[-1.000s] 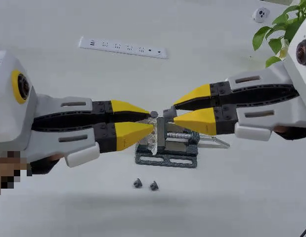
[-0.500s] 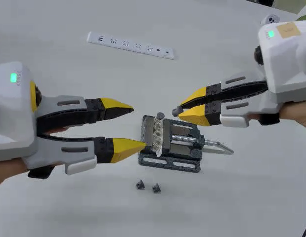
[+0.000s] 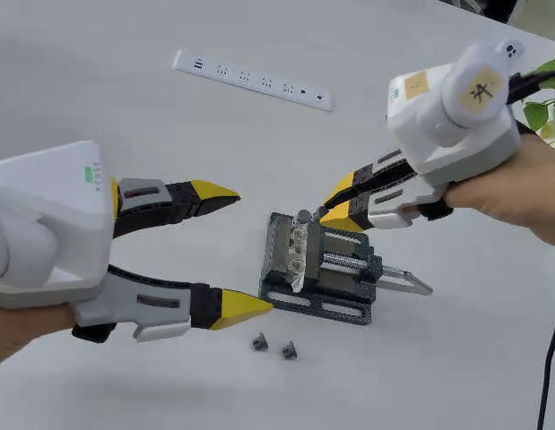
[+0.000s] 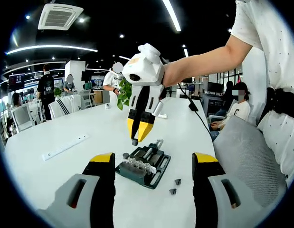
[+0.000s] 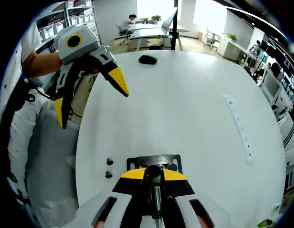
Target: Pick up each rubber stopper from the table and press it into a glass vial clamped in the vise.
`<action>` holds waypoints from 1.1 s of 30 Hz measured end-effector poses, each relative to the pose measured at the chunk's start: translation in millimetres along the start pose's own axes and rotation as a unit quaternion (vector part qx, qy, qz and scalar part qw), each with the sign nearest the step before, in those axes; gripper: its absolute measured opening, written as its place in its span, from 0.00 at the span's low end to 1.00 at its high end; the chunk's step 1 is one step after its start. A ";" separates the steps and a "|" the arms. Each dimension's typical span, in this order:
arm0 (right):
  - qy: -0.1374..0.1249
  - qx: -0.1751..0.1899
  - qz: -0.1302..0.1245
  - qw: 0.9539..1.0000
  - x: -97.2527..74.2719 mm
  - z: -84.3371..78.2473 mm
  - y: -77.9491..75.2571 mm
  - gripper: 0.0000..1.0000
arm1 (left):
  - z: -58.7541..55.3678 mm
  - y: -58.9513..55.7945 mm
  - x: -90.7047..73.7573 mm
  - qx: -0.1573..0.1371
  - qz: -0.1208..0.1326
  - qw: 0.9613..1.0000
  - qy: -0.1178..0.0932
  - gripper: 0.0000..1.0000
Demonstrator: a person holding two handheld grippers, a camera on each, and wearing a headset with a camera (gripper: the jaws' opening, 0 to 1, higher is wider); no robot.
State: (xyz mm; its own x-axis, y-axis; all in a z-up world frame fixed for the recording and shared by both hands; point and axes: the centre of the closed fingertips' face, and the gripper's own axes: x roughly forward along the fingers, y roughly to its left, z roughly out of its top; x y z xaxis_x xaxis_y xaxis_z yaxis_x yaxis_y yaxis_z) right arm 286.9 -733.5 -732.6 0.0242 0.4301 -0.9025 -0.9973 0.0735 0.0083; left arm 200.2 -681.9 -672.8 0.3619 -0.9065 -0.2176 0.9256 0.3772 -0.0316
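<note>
both jaws of the left gripper [image 3: 246, 251] are spread wide, with nothing between them. it hangs over the white table [image 3: 456, 358], to the left of the vise [image 3: 335, 285]. the right gripper [image 3: 324, 215] slants down from the upper right. its yellow tips are pinched together on a dark rubber stopper [image 5: 153, 171], which the right gripper view shows plainly, and it hovers over the far end of the vise.

the vise stands on the table with a row of clear glass vials [image 3: 298, 249] clamped in it. a second stopper [image 3: 304, 216] sits on top of the vial at the far end of the row, just beside the right gripper's tips. whether it touches them cannot be told. a third stopper [image 3: 259, 341] and a fourth stopper [image 3: 289, 350] lie on the table just in front of the vise, near each other but apart. a white power strip [image 3: 255, 81] lies well beyond the vise, and green plant leaves [image 3: 548, 116] show at the right edge.
</note>
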 end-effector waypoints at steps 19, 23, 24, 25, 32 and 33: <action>0.086 -0.015 0.014 0.996 38.8 -18.3 -8.0 0.06 | -12.5 3.1 1.1 0.001 0.015 1.000 0.001 0.89; 0.090 -0.012 0.015 0.996 41.6 -20.2 -8.5 0.06 | -17.8 3.4 1.6 -0.003 0.014 1.000 0.003 0.90; 0.092 -0.011 0.015 0.996 42.3 -20.7 -8.6 0.06 | -19.7 3.7 1.8 -0.005 0.014 1.000 0.003 0.90; 0.093 -0.010 0.015 0.995 43.0 -20.4 -9.6 0.06 | -20.5 3.5 2.0 -0.007 0.013 1.000 0.004 0.91; 0.100 -0.009 0.018 0.995 46.0 -22.6 -9.0 0.06 | -25.4 1.7 2.0 -0.010 0.010 1.000 0.007 0.90; 0.100 -0.008 0.018 0.995 46.1 -22.4 -10.0 0.06 | -25.4 1.7 1.8 -0.011 0.010 1.000 0.006 0.89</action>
State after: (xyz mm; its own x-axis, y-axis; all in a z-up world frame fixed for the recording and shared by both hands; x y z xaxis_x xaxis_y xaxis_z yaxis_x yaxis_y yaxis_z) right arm 296.4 -734.5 -784.0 -0.0248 0.2436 -0.9696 -0.9982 0.0471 0.0374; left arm 199.7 -678.1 -698.0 0.3786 -0.8963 -0.2308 0.9155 0.3993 -0.0490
